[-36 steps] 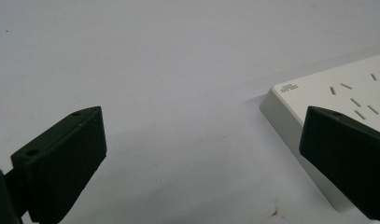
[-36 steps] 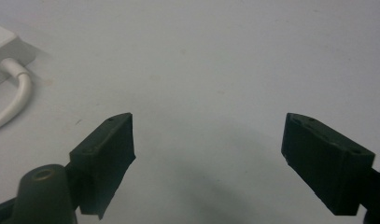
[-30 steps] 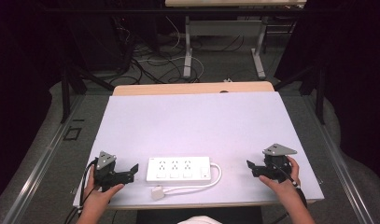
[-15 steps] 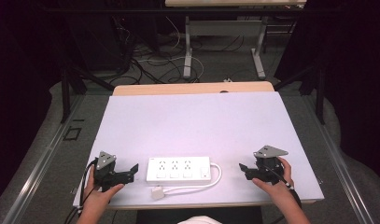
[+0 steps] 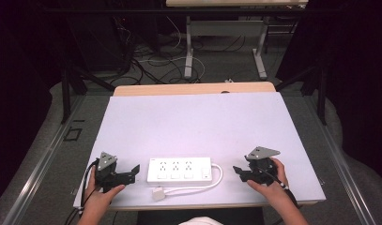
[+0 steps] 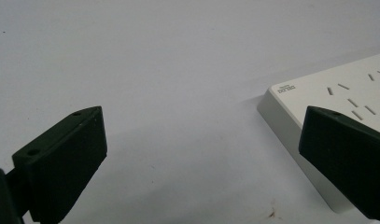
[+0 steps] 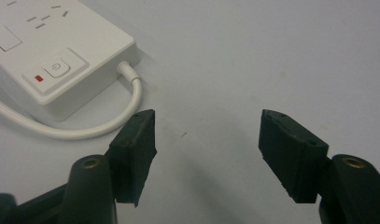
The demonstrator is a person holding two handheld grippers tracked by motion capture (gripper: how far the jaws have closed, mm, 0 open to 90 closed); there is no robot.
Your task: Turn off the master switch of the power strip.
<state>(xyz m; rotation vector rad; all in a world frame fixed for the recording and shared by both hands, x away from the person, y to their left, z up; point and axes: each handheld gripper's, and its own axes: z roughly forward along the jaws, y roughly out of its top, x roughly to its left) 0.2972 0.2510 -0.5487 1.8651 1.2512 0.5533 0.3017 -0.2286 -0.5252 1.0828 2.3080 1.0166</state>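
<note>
A white power strip (image 5: 180, 169) is lying flat on the table (image 5: 198, 122), close to the near edge and about in the middle between the left and right edges. Its long side is running along the near edge. On its top, three groups of sockets are showing, and at its right end a power button (image 7: 59, 66) with a small red mark beside it is sitting. A white cable (image 5: 198, 186) is coming out of this right end, bending around toward the near edge and running back to the left, where it is ending in a white plug (image 5: 158, 193) that is lying just at the near edge.

The left gripper (image 5: 130, 174) is resting near the near-left corner of the table, just beside the left end of the strip but not touching it. The person's left hand (image 5: 100, 198) is holding it from behind. Its jaws are standing wide apart with nothing between them; in the left gripper view the strip's corner (image 6: 271, 95) is lying in front of the right jaw.

The right gripper (image 5: 239, 171) is staying near the near edge on the right side, a little apart from the strip's right end. The right hand (image 5: 268, 185) is gripping it. Its jaws are also standing wide, holding nothing, and bare table surface is lying between them.
</note>
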